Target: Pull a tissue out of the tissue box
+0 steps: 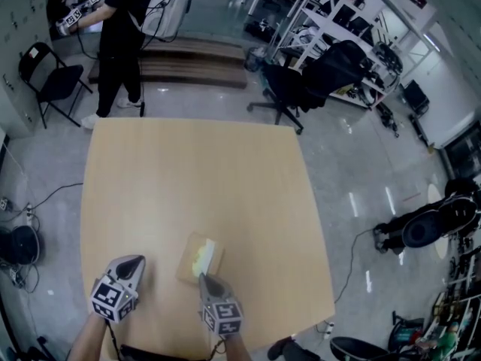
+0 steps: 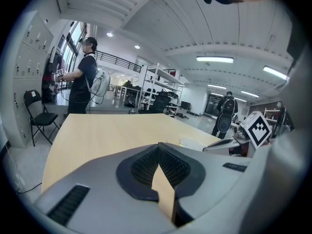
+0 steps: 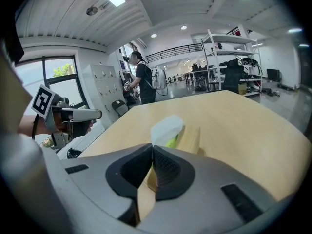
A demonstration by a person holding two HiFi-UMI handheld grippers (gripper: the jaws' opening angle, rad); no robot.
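A low wood-coloured tissue box [image 1: 186, 260] lies on the light wooden table [image 1: 195, 179] near its front edge. A pale tissue [image 1: 203, 254] stands up from the box's slot. My right gripper [image 1: 201, 277] reaches the box from the near side. In the right gripper view its tips [image 3: 152, 146] meet at the foot of the tissue [image 3: 166, 129], shut on it, with the box [image 3: 191, 139] just behind. My left gripper [image 1: 135, 262] hovers left of the box; its jaws [image 2: 159, 146] are shut and hold nothing.
A person [image 1: 120, 43] in black stands beyond the table's far edge, next to a black folding chair [image 1: 49, 74]. Office chairs [image 1: 301, 81] and shelving stand at the back right. Cables [image 1: 30, 216] run over the floor at the left.
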